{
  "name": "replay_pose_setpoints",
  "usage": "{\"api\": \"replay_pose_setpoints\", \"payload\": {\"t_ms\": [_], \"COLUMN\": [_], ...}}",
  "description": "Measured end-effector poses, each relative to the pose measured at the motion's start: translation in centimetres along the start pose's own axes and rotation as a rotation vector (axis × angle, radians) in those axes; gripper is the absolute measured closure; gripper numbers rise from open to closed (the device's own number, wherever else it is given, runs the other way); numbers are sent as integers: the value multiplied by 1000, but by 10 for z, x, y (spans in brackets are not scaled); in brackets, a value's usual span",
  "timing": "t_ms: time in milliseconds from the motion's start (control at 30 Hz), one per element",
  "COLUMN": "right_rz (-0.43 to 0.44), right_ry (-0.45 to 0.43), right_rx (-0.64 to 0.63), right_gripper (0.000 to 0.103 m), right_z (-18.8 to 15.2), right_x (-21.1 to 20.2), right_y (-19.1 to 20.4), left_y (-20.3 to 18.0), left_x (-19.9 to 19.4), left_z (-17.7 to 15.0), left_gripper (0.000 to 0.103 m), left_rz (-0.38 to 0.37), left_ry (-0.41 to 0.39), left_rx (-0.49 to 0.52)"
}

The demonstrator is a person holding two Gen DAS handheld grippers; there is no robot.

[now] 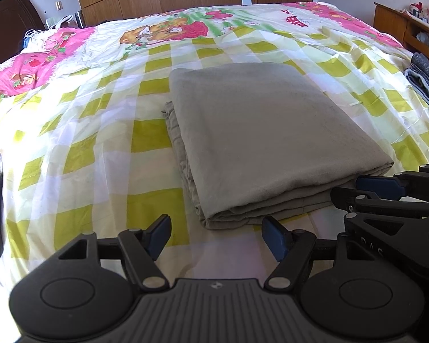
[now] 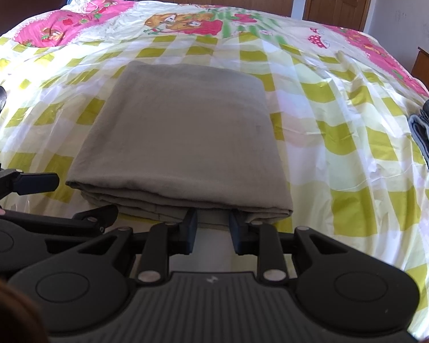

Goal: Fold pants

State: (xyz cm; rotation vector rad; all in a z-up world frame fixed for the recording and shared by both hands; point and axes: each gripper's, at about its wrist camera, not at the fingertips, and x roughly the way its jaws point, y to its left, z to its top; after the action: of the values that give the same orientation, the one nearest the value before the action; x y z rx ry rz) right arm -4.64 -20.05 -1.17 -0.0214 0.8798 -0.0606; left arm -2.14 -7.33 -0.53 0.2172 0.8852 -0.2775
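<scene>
Grey soft folded cotton pants (image 1: 260,140) are lying mid-bed on the checked bedsheet (image 1: 80,131); left gripper (image 1: 216,237) and right gripper (image 2: 213,228) are hovering released at its limp near edge, likely the best hold.

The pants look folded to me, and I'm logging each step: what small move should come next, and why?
Probably back both grippers straight off. The grey pants already lie as a neat stacked rectangle on the checked bedspread. The left gripper is open just short of the near edge, and the right gripper is open with its tips at that edge, gripping nothing.
</scene>
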Motion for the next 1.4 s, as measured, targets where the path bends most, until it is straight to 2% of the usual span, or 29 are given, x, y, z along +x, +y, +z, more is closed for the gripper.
{"api": "replay_pose_setpoints", "payload": {"t_ms": [1400], "right_rz": [-2], "right_ry": [9], "right_rx": [-4], "right_gripper": [77], "right_z": [-2], "right_x": [3], "right_y": [0], "left_y": [0], "left_x": [2], "left_z": [-2], "left_gripper": [23], "left_rz": [-5], "left_ry": [8], "left_rx": [-1]}}
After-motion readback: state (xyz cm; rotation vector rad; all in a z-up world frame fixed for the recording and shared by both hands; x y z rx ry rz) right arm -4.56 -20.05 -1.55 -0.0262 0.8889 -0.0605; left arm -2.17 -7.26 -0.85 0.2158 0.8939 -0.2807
